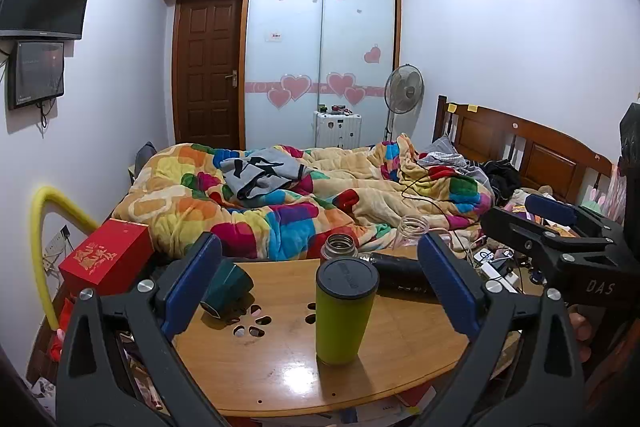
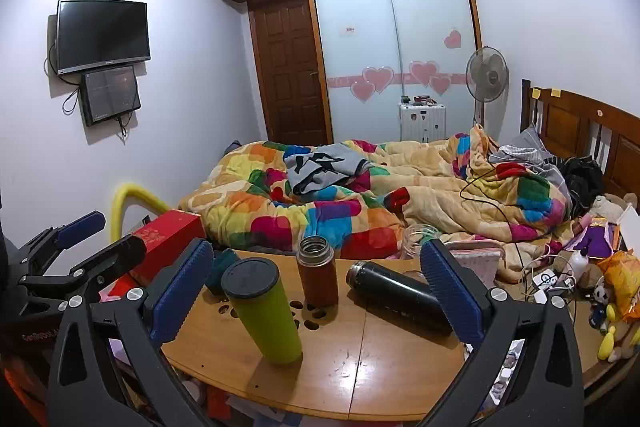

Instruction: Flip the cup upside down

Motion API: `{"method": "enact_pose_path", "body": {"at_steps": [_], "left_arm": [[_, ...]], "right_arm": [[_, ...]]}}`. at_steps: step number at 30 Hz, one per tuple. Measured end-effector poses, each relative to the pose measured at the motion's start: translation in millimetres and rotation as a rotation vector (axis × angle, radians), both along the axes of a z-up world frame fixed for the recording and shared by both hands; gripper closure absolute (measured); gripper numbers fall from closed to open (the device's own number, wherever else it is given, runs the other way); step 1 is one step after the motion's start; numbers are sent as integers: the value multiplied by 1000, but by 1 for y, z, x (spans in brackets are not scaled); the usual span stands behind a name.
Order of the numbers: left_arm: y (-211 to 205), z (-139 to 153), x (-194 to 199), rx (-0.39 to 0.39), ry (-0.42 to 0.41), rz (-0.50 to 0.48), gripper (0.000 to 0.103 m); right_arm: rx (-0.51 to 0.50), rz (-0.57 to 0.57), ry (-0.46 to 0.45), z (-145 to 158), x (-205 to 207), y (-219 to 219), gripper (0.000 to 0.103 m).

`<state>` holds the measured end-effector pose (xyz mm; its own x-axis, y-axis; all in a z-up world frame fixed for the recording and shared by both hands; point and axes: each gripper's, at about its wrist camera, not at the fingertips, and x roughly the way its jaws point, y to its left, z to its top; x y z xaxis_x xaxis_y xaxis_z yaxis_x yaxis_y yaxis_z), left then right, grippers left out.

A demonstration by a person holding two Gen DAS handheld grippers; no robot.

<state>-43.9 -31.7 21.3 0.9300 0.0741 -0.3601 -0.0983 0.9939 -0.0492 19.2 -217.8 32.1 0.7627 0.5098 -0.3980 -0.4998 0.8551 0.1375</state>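
Note:
A lime-green cup (image 1: 343, 311) with a dark lid stands upright on the round wooden table (image 1: 280, 379); it also shows in the right wrist view (image 2: 264, 311). My left gripper (image 1: 320, 291) is open and empty, its blue pads either side of the cup but nearer the camera, not touching it. My right gripper (image 2: 316, 291) is open and empty, with the cup left of centre between its pads. The right gripper also shows at the right edge of the left wrist view (image 1: 560, 223).
A brown open flask (image 2: 318, 275) stands behind the cup. A black flask (image 2: 396, 293) lies on its side at the right. A dark green object (image 1: 228, 287) and a clear jar (image 1: 412, 231) sit at the table's far edge. A red box (image 1: 106, 257) is at the left. A bed (image 1: 300, 195) lies beyond.

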Motion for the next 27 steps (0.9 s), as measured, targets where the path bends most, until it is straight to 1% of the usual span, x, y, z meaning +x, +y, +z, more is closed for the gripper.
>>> {"method": "enact_pose_path", "body": {"at_steps": [20, 27], "left_arm": [[-3, -1, 0, 8, -3, -7, 3], [-4, 0, 0, -5, -3, -18, 3]], "right_arm": [[4, -1, -1, 1, 0, 0, 0], [4, 0, 0, 2, 0, 0, 0]]}}
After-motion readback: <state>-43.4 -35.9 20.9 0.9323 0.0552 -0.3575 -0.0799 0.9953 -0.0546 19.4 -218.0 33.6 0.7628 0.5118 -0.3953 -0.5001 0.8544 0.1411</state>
